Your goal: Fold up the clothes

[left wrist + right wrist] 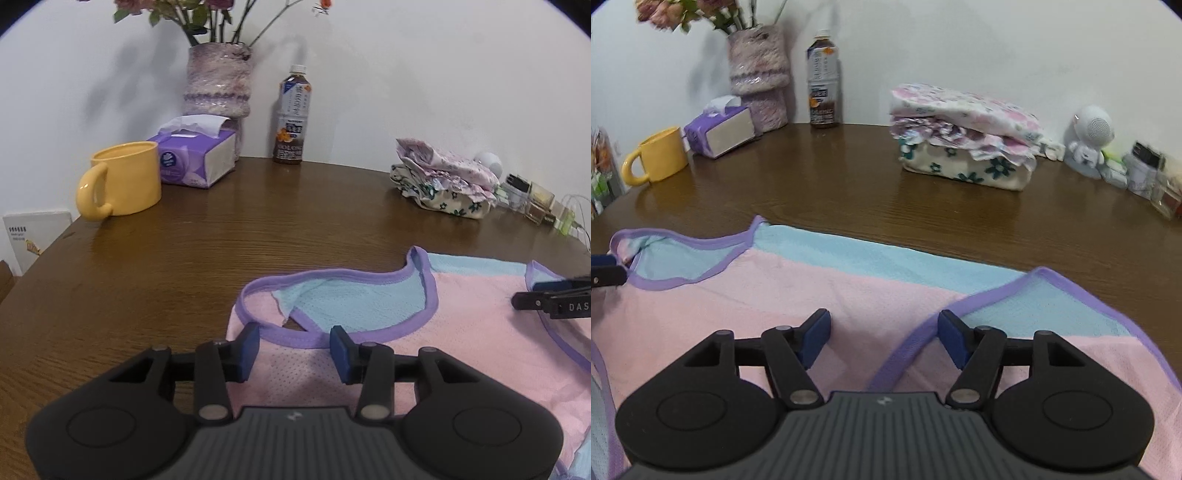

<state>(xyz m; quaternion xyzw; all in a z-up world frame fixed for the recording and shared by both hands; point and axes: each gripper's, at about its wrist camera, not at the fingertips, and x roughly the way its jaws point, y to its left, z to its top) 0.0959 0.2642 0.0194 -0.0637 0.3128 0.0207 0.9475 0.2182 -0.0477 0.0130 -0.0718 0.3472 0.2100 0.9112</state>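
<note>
While angled downward, both grippers' jaws apparently hover parted over the vest.

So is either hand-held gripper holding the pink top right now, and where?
Neither: left hand-held gripper and right hand-held gripper hover open over the pink top.

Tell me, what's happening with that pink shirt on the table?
A person with a gripper in each hand is folding clothes. The pink and blue shirt lies flat on the brown table. The left gripper and right gripper hover over it, open, holding nothing yet. A stack of folded clothes waits near the wall.
</note>
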